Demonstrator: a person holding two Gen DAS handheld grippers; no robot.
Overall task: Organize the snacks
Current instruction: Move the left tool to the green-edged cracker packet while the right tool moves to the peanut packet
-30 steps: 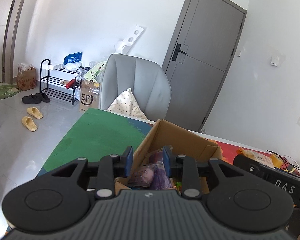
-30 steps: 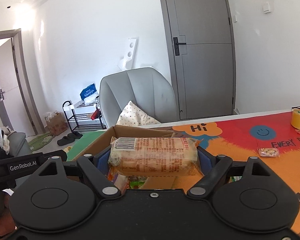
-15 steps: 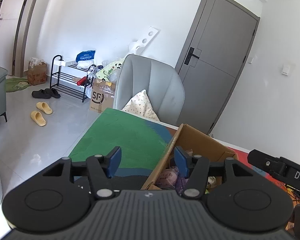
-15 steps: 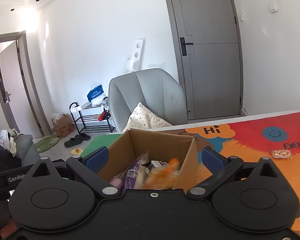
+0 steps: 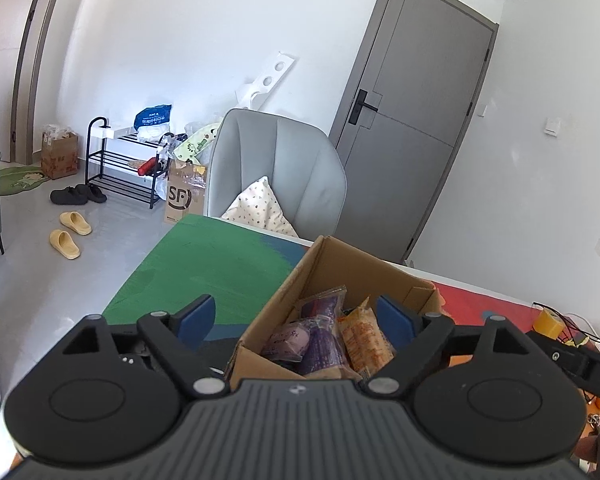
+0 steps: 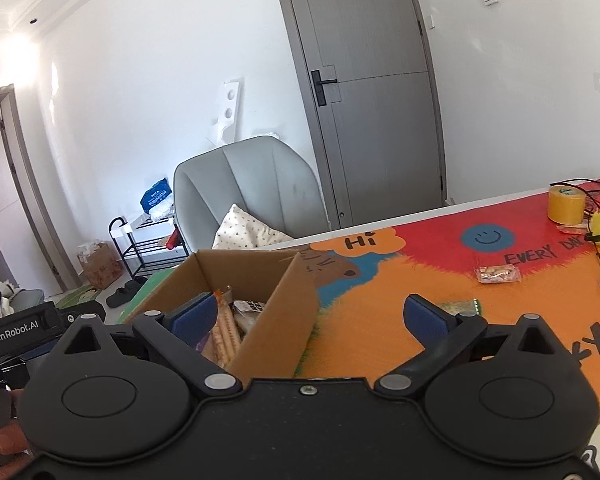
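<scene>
Cardboard is your weak point here: the box (image 6: 256, 300) has thin, unbraced walls, and your right tool (image 6: 308, 316) straddles its near right wall, low in the right wrist frame. Drop or swing carelessly and I'd expect a finger to catch that wall and tip or drag the box across the desk (image 6: 400, 300), spilling what is packed. The orange biscuit pack (image 5: 366, 340) stands on edge at the box's right side, leaning on the purple packets (image 5: 308, 340); a nudge could flop it over the rim.

Two snacks lie loose on the desk in the right wrist frame: a small clear packet of nuts (image 6: 498, 273) at centre right, and a green-edged packet (image 6: 460, 306) just beyond your right fingertip. Both are flat, so a shallow approach will likely skate over them, not pinch. Cables at the far right edge could snag a wide sweep.

Your right tool is spread wide and grips nothing. Your left tool (image 5: 296, 320) is likewise spread wide and empty, its fingers either side of the box's near corner at lower centre of the left wrist frame; whether they touch the cardboard you cannot tell.
</scene>
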